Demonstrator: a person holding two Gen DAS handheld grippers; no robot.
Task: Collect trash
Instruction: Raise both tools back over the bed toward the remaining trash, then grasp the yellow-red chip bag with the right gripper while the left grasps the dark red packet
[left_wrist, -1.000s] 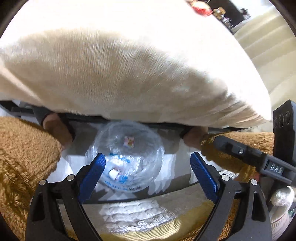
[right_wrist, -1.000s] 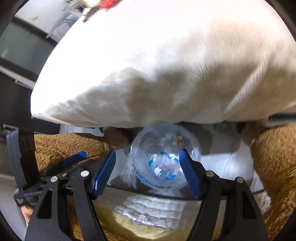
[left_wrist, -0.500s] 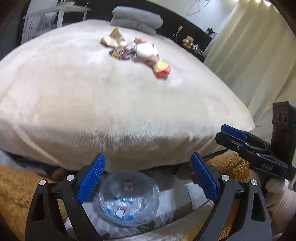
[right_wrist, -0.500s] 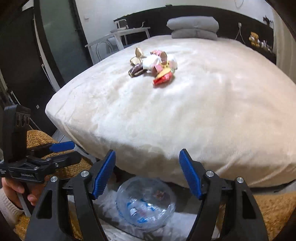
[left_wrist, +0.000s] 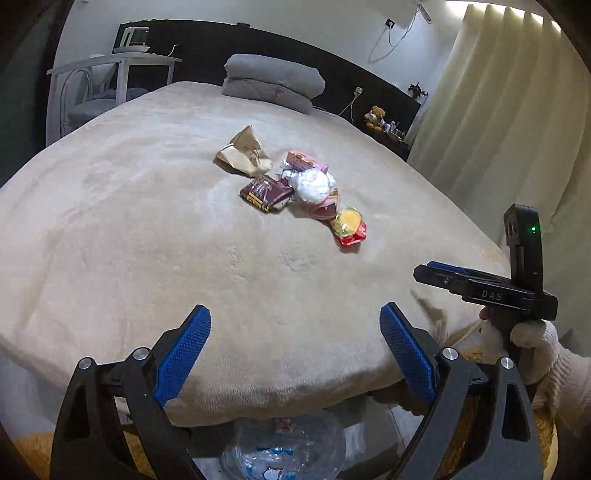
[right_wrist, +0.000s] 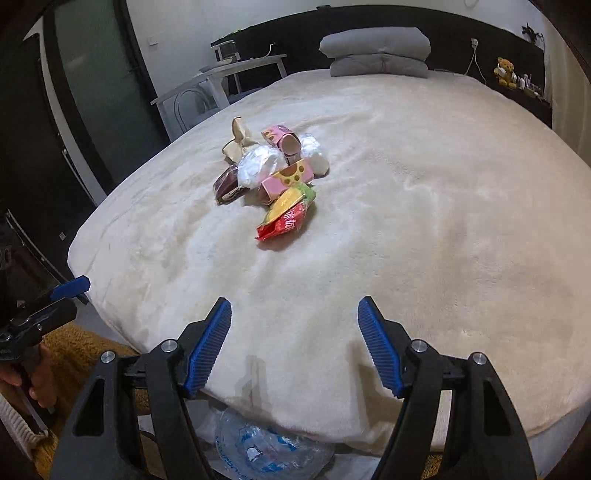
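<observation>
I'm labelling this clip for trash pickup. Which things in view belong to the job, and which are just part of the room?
For the job:
red snack bag
brown wrapper
paper bag
pink boxes
white plastic bag
clear bag below the bed edge

Just lying about:
bed
grey pillows
teddy bear
white table
curtain

Your tongs' ribbed blue pads (right_wrist: 208, 347) look matt plastic. The bed (right_wrist: 424, 221) is soft plush cloth; on it, a glossy foil wrapper (right_wrist: 286, 218) beside crumpled brown paper (left_wrist: 245, 153).
</observation>
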